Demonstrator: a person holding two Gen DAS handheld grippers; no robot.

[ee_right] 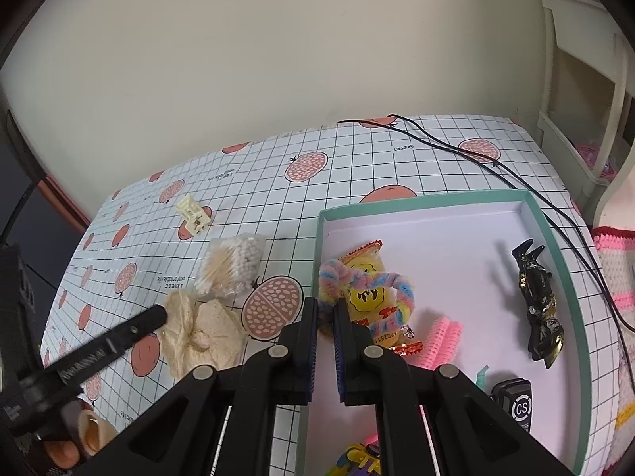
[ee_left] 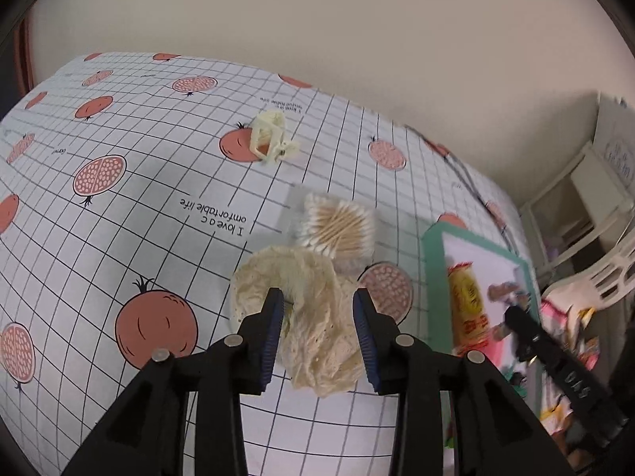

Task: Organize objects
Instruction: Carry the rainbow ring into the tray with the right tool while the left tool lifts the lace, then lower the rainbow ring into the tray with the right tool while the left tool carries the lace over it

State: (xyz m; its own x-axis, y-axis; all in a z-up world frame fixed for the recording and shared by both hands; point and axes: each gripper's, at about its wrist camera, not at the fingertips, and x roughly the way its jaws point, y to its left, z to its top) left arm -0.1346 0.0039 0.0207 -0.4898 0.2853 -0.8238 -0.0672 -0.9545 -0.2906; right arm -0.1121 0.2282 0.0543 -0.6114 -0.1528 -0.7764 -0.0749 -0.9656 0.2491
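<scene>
A cream lace scrunchie (ee_left: 313,317) lies on the pomegranate-print tablecloth. My left gripper (ee_left: 318,311) is open, with one finger on each side of it. Just beyond lies a bag of cotton swabs (ee_left: 337,226), and farther back a cream hair claw (ee_left: 270,139). In the right wrist view my right gripper (ee_right: 326,313) is shut on a pastel fuzzy loop (ee_right: 381,281) at the near left corner of the teal-rimmed tray (ee_right: 436,197). The loop rests over a yellow smiley snack packet (ee_right: 367,295). The scrunchie (ee_right: 210,333) and left gripper finger (ee_right: 154,317) show at left.
The tray also holds a pink ribbed clip (ee_right: 440,337), a black-and-gold hair claw (ee_right: 539,301), a black "CS" item (ee_right: 516,400) and a colourful piece (ee_right: 357,460). A black cable (ee_right: 476,154) runs behind the tray. White shelving (ee_right: 583,99) stands at right.
</scene>
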